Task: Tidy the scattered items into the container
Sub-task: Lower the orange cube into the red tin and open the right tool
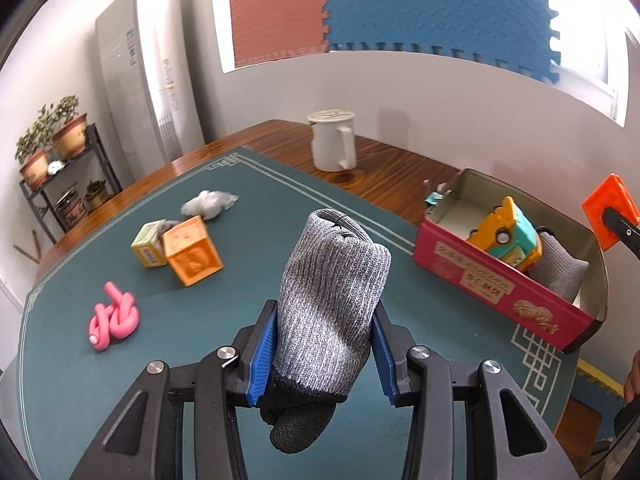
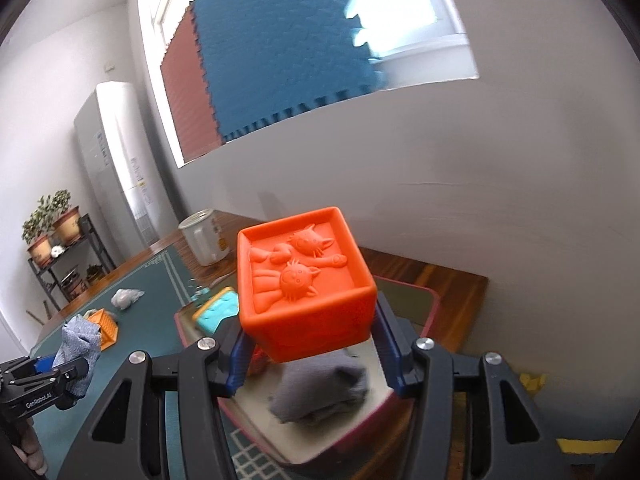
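My left gripper (image 1: 323, 354) is shut on a grey knitted glove (image 1: 332, 300), held above the green mat. The pink tin box (image 1: 496, 284) stands to the right and holds a yellow-teal toy bus (image 1: 506, 236) and a grey cloth (image 1: 560, 268). My right gripper (image 2: 312, 356) is shut on a red-orange embossed cube (image 2: 304, 284), held over the tin (image 2: 256, 432), where a grey cloth (image 2: 320, 392) lies. An orange cube (image 1: 192, 250), a small yellow box (image 1: 148, 246), a pink knotted toy (image 1: 114, 316) and a white wad (image 1: 210, 204) lie on the mat at left.
A white lidded mug (image 1: 332, 140) stands on the wooden table (image 1: 384, 176) behind the mat. A white floor-standing unit (image 1: 148, 68) and a plant shelf (image 1: 60, 160) stand at the far left. The wall runs close behind the table.
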